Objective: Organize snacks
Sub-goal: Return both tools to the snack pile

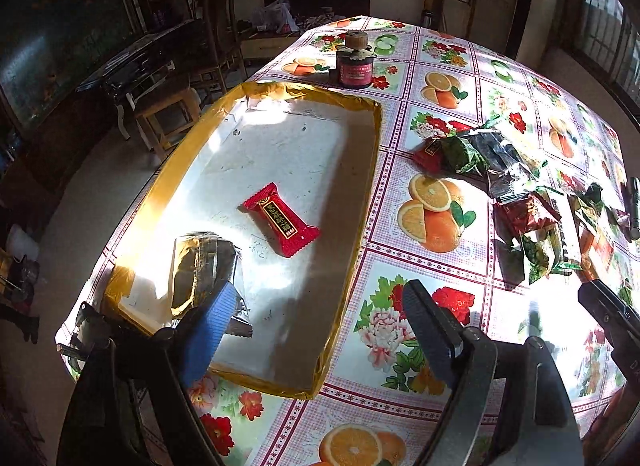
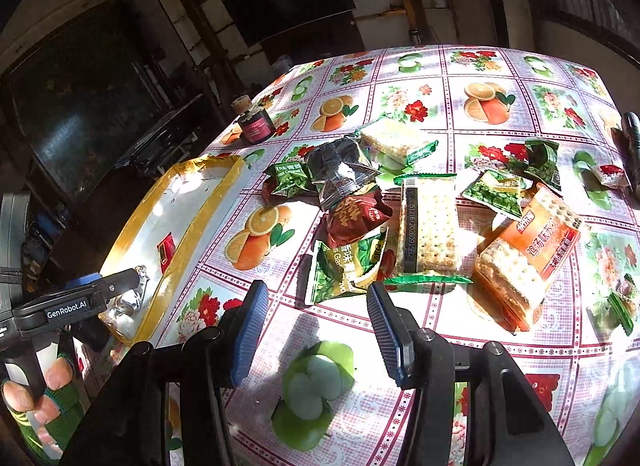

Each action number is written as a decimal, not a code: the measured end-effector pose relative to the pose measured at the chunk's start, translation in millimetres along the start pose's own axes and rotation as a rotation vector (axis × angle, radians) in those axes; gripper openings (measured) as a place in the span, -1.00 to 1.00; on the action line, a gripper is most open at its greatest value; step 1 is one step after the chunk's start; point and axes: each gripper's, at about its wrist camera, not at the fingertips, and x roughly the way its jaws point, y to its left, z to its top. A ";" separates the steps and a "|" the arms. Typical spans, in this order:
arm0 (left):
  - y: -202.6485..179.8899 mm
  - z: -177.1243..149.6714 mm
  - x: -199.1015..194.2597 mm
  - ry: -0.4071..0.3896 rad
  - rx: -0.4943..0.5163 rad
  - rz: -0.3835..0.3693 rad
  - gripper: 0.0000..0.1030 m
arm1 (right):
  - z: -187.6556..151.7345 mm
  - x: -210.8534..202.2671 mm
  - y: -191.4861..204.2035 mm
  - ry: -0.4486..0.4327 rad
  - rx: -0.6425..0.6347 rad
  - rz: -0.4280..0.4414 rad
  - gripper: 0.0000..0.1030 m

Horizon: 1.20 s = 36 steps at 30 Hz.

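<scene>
A shallow tray with a gold rim (image 1: 360,201) lies on the table's left side; it also shows in the right wrist view (image 2: 192,229). In it lie a red candy packet (image 1: 282,219) and a silver foil packet (image 1: 204,270). My left gripper (image 1: 316,330) is open over the tray's near end, its left finger beside the silver packet. My right gripper (image 2: 316,330) is open and empty, just short of a green pea packet (image 2: 344,270). A heap of snacks lies beyond: a cracker pack (image 2: 428,234), an orange cracker pack (image 2: 528,258) and a brown packet (image 2: 354,213).
A small dark jar with a cork lid (image 1: 355,61) stands beyond the tray. A black flashlight (image 2: 632,145) lies at the table's right edge. The table's left edge drops to the floor, with a wooden stool (image 1: 168,113) there.
</scene>
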 end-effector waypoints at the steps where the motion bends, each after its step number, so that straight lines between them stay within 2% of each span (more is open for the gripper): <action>1: -5.5 -0.7 0.8 0.006 0.011 -0.007 0.64 | -1.7 -1.9 -7.5 0.001 0.011 -0.009 0.08; 12: -63.2 -5.5 -3.0 0.006 0.128 -0.054 0.64 | -18.7 -21.3 -55.9 -0.019 0.094 -0.051 0.14; 16: -87.4 -4.9 -3.0 -0.030 0.196 -0.094 0.64 | -20.4 -23.2 -65.7 -0.022 0.113 -0.064 0.18; 19: -104.5 0.0 3.8 -0.015 0.237 -0.143 0.64 | -20.4 -24.6 -71.6 -0.022 0.124 -0.072 0.20; 26: -137.2 7.6 24.4 0.016 0.318 -0.176 0.64 | -11.4 -24.7 -69.5 -0.035 0.096 -0.071 0.20; 30: -144.7 12.2 33.7 0.052 0.317 -0.214 0.64 | 5.1 -11.3 -58.9 -0.032 0.045 -0.069 0.20; 33: -141.1 16.6 41.2 0.092 0.281 -0.263 0.64 | 20.0 6.3 -52.2 -0.014 0.005 -0.076 0.20; 36: -130.8 27.4 48.6 0.105 0.227 -0.271 0.64 | 33.9 24.8 -46.5 0.011 -0.042 -0.097 0.20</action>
